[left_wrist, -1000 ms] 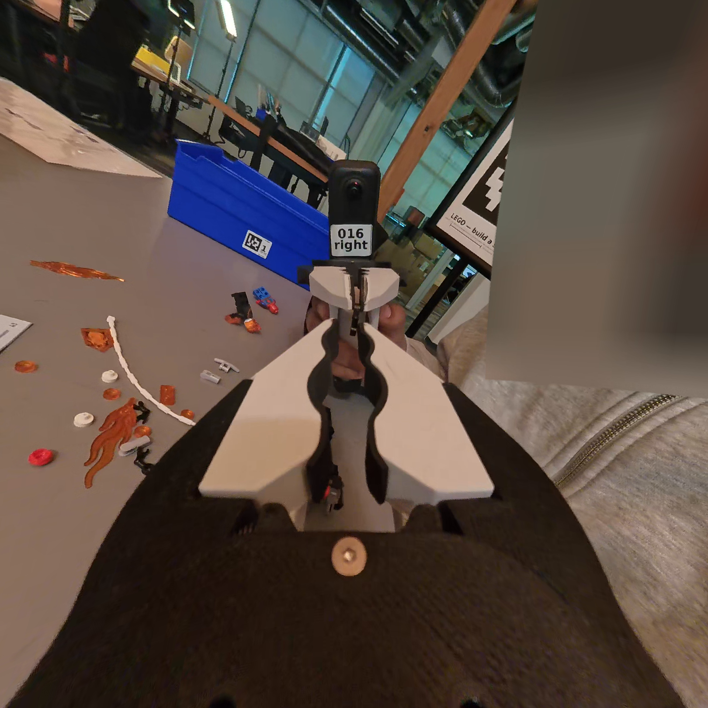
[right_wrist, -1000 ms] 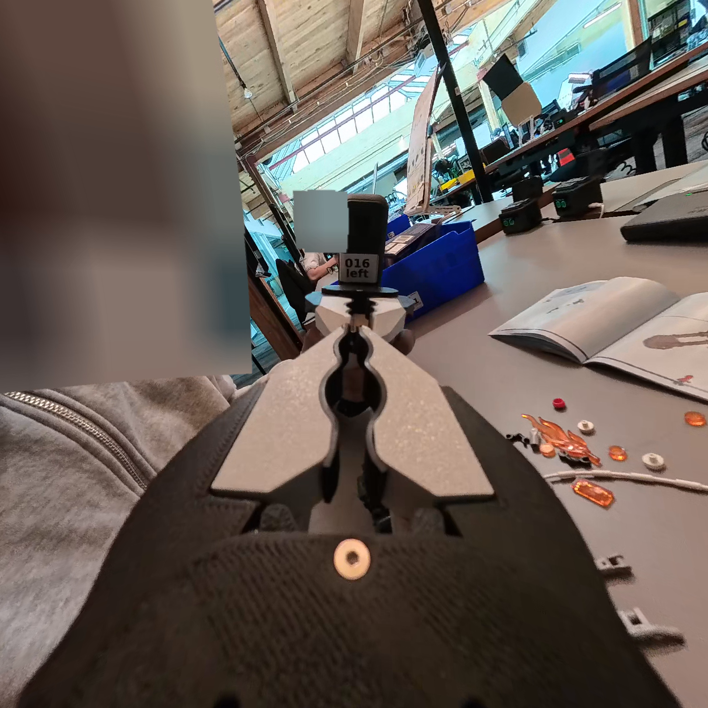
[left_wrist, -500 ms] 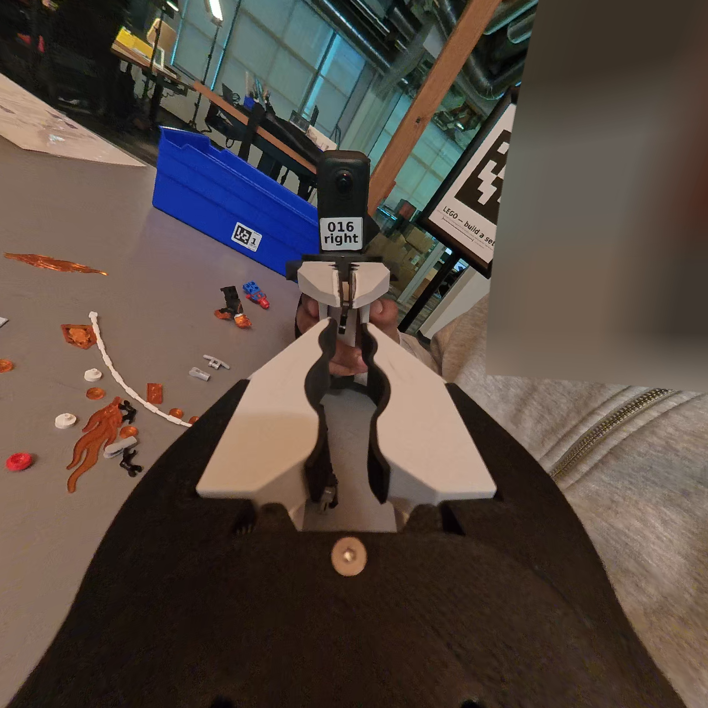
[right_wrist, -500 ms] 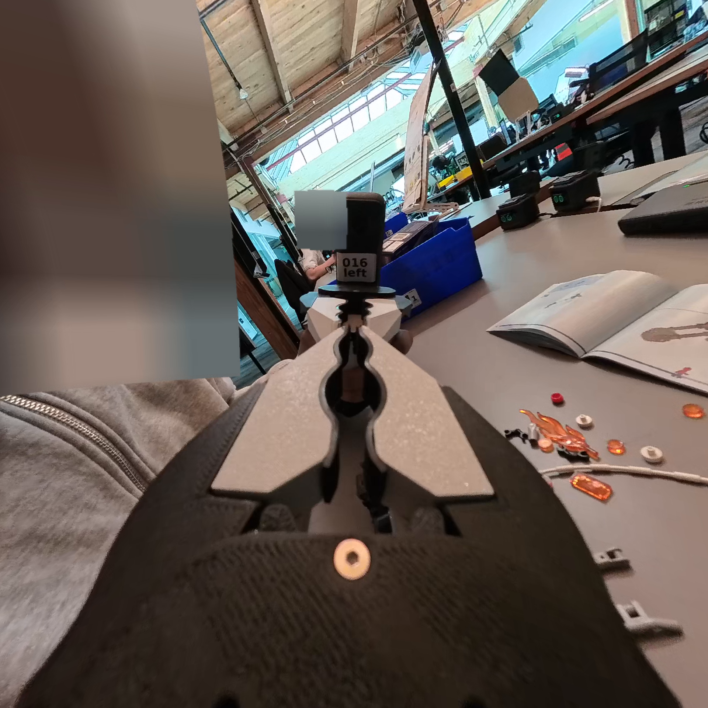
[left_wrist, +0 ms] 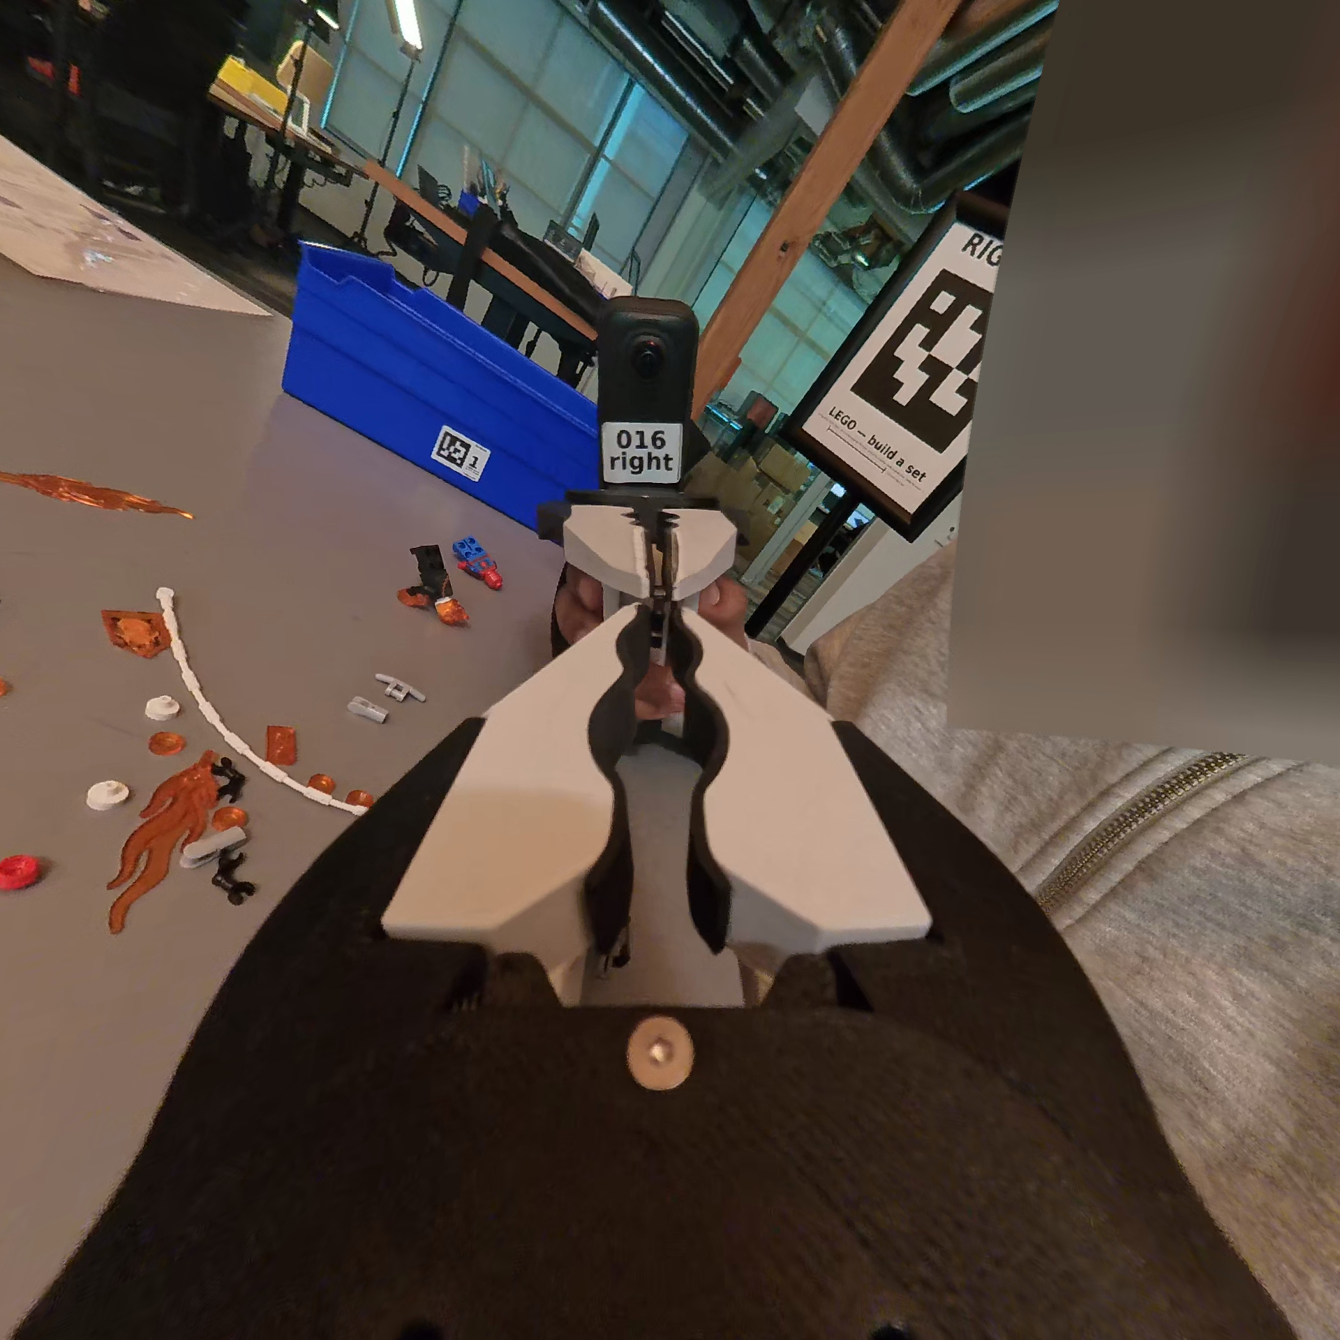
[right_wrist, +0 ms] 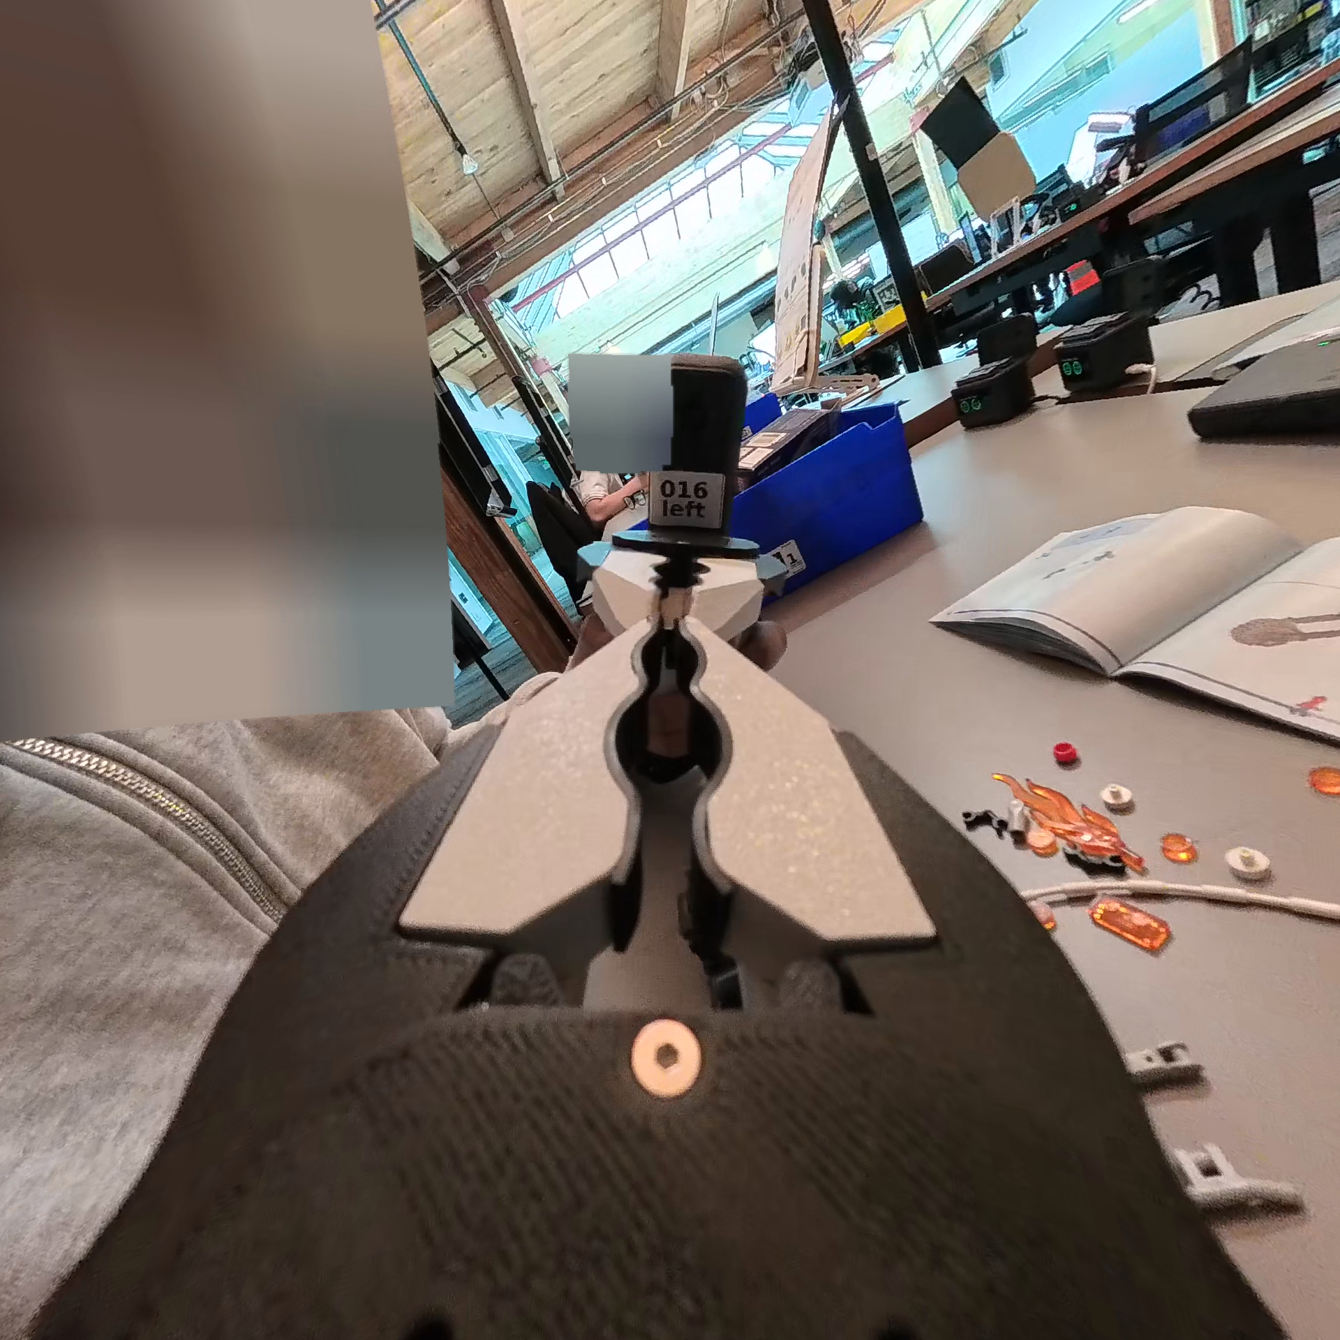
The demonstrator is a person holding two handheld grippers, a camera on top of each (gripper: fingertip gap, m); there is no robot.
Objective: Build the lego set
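My left gripper and my right gripper are held tip to tip in the air in front of a person's grey zipped jacket. Both are shut. A small white lego piece sits in the tips of the left gripper. The right gripper pinches a thin dark piece that meets the white one. The pieces are too small to see how they join. Loose lego parts lie on the grey table: an orange flame, a white chain and a small black and orange part.
A blue bin stands at the table's far side. An open instruction booklet lies to the right in the right wrist view, with two grey clips nearer me. A laptop and black chargers stand farther back. Only a small space, under 4 cm, lies between the two pairs of fingers. The orange flame is about 15 cm from both grippers' fingertips. My right wrist view looks at it from another angle.
Both grippers stay shut and tip to tip. They have shifted only slightly, and the right gripper has drifted a little left in the left wrist view.
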